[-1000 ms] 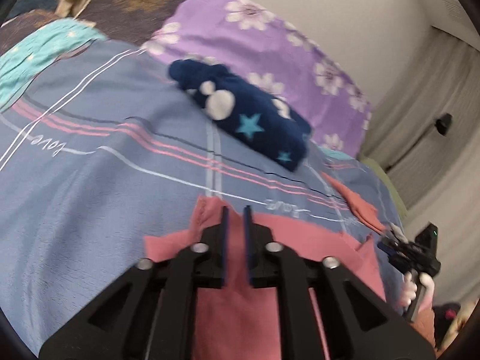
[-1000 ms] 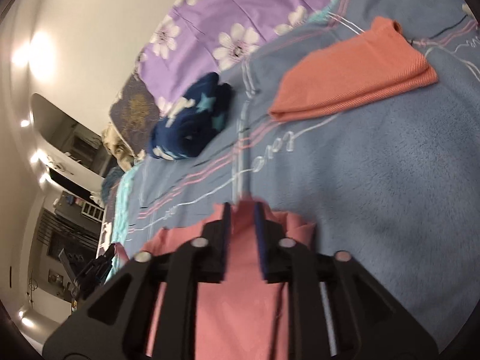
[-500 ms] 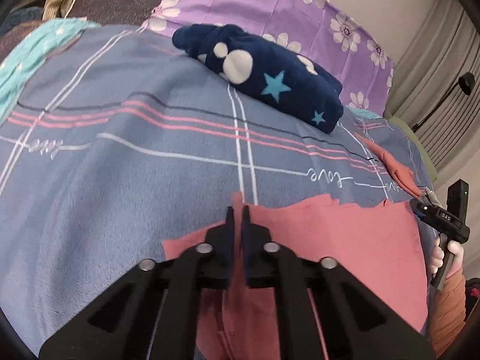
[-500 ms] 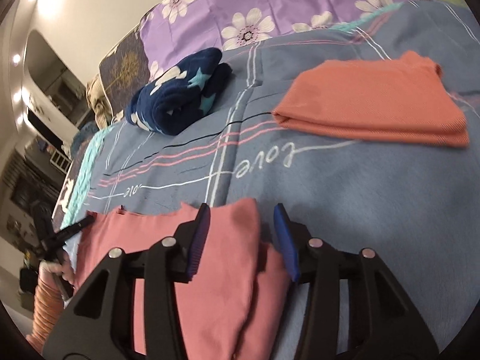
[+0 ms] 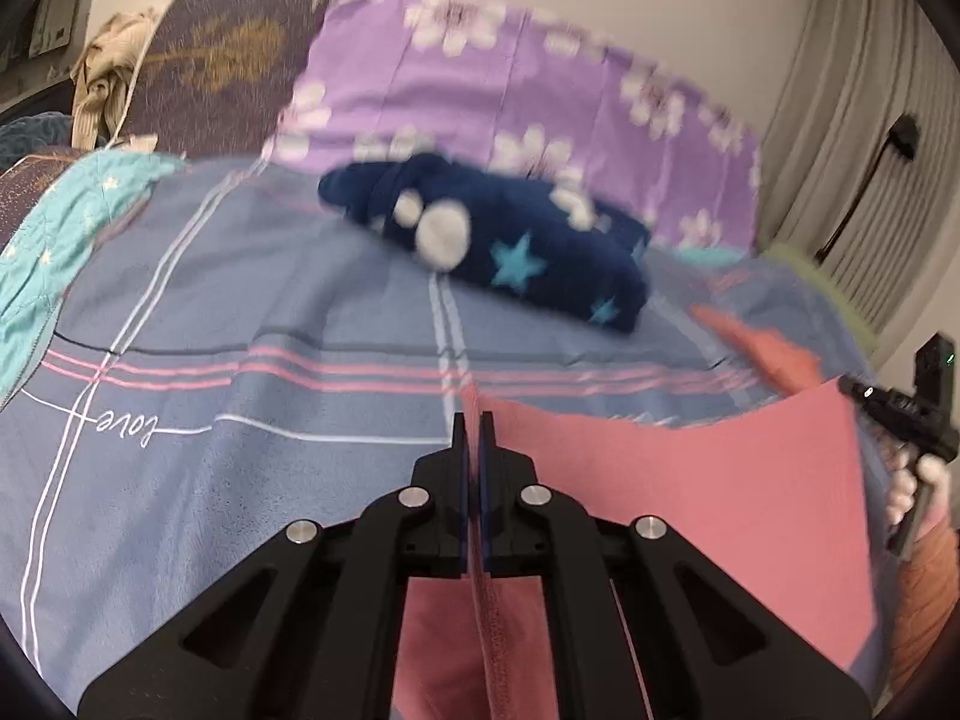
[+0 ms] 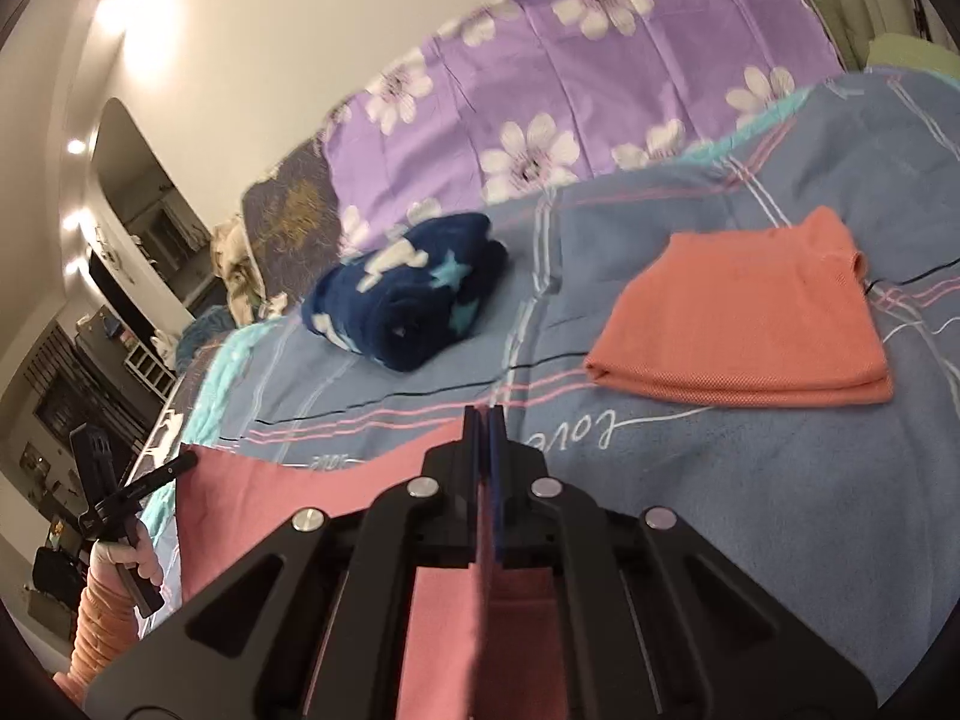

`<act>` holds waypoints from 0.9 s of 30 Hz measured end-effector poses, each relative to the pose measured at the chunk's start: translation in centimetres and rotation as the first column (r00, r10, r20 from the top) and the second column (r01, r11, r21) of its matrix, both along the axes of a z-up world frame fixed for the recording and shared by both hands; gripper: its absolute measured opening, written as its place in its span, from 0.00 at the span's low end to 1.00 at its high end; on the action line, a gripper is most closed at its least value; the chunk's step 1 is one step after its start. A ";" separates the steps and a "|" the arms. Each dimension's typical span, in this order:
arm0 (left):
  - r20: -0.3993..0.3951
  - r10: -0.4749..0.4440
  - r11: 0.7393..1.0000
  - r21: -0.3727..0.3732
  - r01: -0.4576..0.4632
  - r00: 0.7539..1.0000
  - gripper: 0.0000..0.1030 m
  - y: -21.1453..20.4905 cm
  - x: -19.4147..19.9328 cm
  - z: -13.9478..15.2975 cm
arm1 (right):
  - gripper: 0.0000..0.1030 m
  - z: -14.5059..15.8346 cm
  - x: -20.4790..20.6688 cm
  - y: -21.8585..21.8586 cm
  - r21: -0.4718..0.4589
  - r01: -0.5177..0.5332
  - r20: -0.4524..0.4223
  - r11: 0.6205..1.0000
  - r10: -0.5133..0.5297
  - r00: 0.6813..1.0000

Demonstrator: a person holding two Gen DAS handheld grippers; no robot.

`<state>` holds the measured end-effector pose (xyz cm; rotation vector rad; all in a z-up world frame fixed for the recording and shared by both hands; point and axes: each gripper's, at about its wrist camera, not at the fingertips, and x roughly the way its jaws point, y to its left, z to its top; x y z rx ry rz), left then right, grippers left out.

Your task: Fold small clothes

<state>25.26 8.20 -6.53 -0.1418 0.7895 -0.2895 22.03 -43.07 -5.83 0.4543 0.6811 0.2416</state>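
Note:
A pink garment (image 5: 708, 492) hangs stretched between my two grippers above the blue bedspread (image 5: 210, 330). My left gripper (image 5: 473, 420) is shut on its left top corner. My right gripper (image 6: 483, 414) is shut on its right top corner, with the pink garment (image 6: 288, 504) spreading away to the left. The right gripper (image 5: 888, 408) shows at the right edge of the left wrist view. The left gripper (image 6: 174, 468) shows at the left of the right wrist view.
A rolled navy star-print fleece (image 6: 408, 288) lies at the far middle of the bed. A folded orange garment (image 6: 744, 324) lies to its right. Purple floral pillows (image 6: 570, 90) line the headboard side. A teal blanket (image 5: 66, 222) lies at the left edge.
The right gripper, open half a second ago, has shut on the pink garment's corner. Both grippers have lifted the garment and pulled it taut between them.

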 end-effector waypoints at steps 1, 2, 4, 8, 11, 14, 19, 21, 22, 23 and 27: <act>-0.038 0.008 1.000 0.019 -0.007 0.999 0.03 0.0 0.6 -1.0 | 0.08 -1.2 1.0 0.2 -0.016 -0.005 -0.049 1.000 0.004 0.999; -0.085 0.022 0.999 0.034 -0.019 0.996 0.03 0.1 1.0 -2.2 | 0.09 -2.2 1.5 0.2 -0.024 0.003 -0.094 1.000 -0.005 0.996; -0.104 0.023 0.999 0.037 -0.020 0.994 0.03 0.3 0.5 -3.0 | 0.13 -4.1 1.2 0.1 -0.012 0.013 -0.169 1.000 -0.015 0.985; -0.035 -0.010 0.995 0.102 0.013 0.999 0.18 -0.3 -2.8 -1.6 | 0.24 -5.0 -2.7 -1.0 -0.031 0.006 -0.163 0.999 -0.011 0.987; 0.010 -0.070 0.995 0.079 0.069 0.998 0.23 -2.3 -5.2 0.5 | 0.24 -5.4 -5.8 -2.7 -0.016 0.011 -0.180 1.000 -0.014 0.984; 0.014 -0.198 0.980 0.017 0.198 0.980 0.31 -7.3 -8.3 1.7 | 0.24 -5.4 -7.3 -3.3 -0.023 -0.007 -0.189 1.000 0.002 0.982; -0.026 -0.510 0.860 -0.032 0.509 0.860 0.39 -19.3 -15.0 1.1 | 0.24 -5.8 -7.0 -3.7 0.067 -0.042 -0.180 0.997 0.053 0.982; -0.061 -0.599 0.800 -0.025 0.599 0.798 0.39 -23.8 -17.8 0.4 | 0.24 -6.0 -6.0 -3.7 0.085 -0.052 -0.183 0.995 0.067 0.981; -0.086 -0.644 0.763 -0.003 0.646 0.760 0.39 -26.2 -19.2 -0.1 | 0.24 -6.1 -5.5 -3.7 0.096 -0.065 -0.187 0.993 0.082 0.979; -0.098 -0.665 0.742 0.020 0.670 0.740 0.39 -27.6 -20.1 -0.3 | 0.25 -6.1 -5.2 -3.7 0.107 -0.078 -0.188 0.991 0.097 0.977; -0.135 -0.698 0.678 0.190 0.710 0.703 0.40 -32.7 -23.2 -1.5 | 0.35 -6.1 -3.7 -3.6 0.111 -0.132 -0.184 0.985 0.151 0.971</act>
